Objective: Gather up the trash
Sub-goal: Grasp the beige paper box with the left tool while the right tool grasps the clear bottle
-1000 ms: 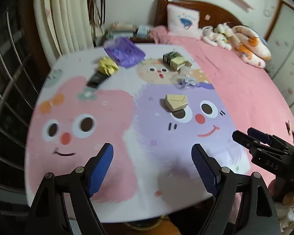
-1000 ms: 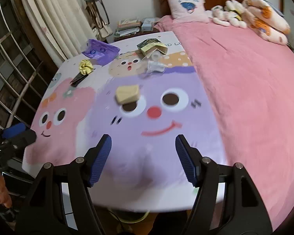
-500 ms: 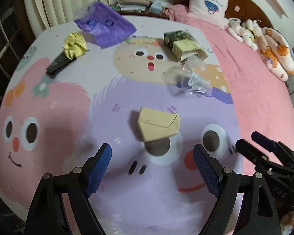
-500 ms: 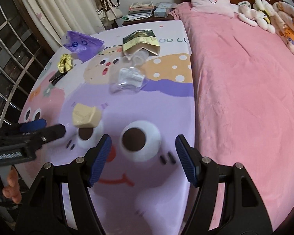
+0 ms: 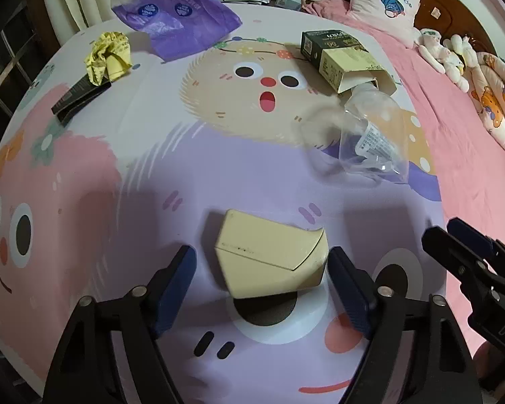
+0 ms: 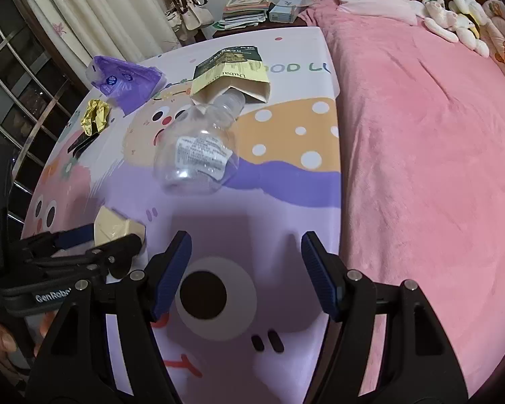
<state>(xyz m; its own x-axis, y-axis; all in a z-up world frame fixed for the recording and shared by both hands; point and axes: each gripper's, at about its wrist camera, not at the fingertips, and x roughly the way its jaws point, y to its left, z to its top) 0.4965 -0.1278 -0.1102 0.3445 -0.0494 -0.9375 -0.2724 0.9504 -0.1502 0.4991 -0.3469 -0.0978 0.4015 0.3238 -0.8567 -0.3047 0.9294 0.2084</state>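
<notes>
A cream folded carton (image 5: 272, 256) lies on the cartoon-print table cover, between the open fingers of my left gripper (image 5: 261, 271); the right fingertip is close to its edge, the left is apart. It also shows in the right wrist view (image 6: 116, 227). A clear plastic bottle (image 6: 198, 149) lies on its side ahead of my right gripper (image 6: 245, 262), which is open and empty above the cover. The bottle also shows in the left wrist view (image 5: 373, 138). A purple plastic bag (image 5: 181, 17) lies at the far left.
A green and cream box (image 5: 340, 57) lies open beyond the bottle. Crumpled yellow paper (image 5: 109, 55) rests on a black flat box (image 5: 79, 97). The pink bed (image 6: 421, 155) borders the cover's right side. Books (image 6: 245, 10) are stacked at the back.
Both grippers moved forward over the table. The cream carton now sits between the left fingers, and the bottle is closer to the right gripper.
</notes>
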